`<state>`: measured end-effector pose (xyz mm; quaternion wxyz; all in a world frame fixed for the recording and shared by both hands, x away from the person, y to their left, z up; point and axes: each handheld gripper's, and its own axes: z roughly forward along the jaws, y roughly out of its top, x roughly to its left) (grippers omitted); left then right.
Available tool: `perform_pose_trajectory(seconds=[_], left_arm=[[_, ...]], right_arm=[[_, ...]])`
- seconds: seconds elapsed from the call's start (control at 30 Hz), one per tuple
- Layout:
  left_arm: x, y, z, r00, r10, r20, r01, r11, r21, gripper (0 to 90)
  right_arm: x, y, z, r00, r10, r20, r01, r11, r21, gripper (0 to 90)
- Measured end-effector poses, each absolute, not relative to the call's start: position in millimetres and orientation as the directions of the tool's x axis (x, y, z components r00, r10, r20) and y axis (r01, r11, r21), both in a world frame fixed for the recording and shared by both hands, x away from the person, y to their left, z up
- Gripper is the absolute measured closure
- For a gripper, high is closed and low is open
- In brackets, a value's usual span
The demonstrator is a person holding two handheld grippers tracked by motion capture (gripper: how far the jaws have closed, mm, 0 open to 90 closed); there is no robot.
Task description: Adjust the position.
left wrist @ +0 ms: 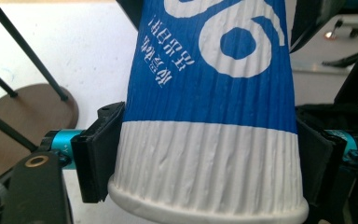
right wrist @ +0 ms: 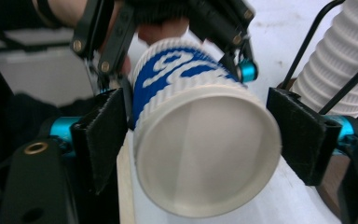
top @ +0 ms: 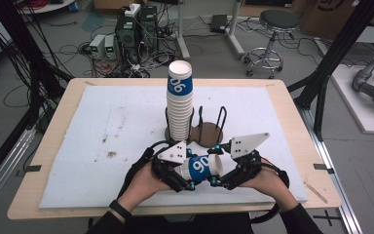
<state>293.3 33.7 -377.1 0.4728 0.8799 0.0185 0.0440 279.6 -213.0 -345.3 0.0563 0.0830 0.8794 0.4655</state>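
1. Blue-and-white ribbed paper: a single cup (top: pixel 203 168) is lying on its side in the air just above the near part of the white foam mat (top: pixel 102 136), between the two grippers.
2. The left gripper (left wrist: pixel 200 154) is pinching the cup across its white lower band, both pads pressing the ribbed wall, as the left gripper view is showing.
3. The right gripper (right wrist: pixel 198 140) is standing spread, its pads flanking the cup's flat base with a gap on each side, touching nothing.
4. The cup's long axis is running roughly left to right across the table, base pointing toward the right gripper and mouth toward the left hand (top: pixel 143 187).
5. Judged by its look, the cup is handling light and thin-walled; a hard squeeze near the mouth is likely crushing it, while the ribbing is giving grip. The stiffer band near the base is looking like the safer hold.
6. Just behind, a tall stack of like cups (top: pixel 179 100) is standing upright in a wire holder (top: pixel 209 127) on a round brown base.
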Motion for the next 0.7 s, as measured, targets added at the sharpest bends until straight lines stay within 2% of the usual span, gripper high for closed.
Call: perform_pose_trajectory(seconds=[0.1,0.17,0.57,0.7], left_arm=[[292.1,34.1,-375.7,0.994,0.075,0.080,-0.024,-0.557,0.830,21.8],[292.3,36.2,-375.0,0.993,0.078,0.086,-0.032,-0.529,0.848,20.0],[291.9,38.8,-372.2,0.995,0.061,0.085,-0.043,-0.500,0.865,23.0],[292.0,39.5,-371.7,0.994,0.069,0.088,-0.044,-0.479,0.877,20.7]], right_arm=[[279.6,-211.9,-347.7,-0.981,0.190,-0.047,0.071,0.570,0.818,27.5],[282.8,-215.1,-348.0,-0.983,0.183,-0.021,0.086,0.556,0.826,28.2],[285.9,-220.6,-350.0,-0.985,0.171,0.027,0.117,0.542,0.832,28.5],[286.4,-221.6,-349.3,-0.986,0.163,0.028,0.113,0.535,0.837,29.4]])
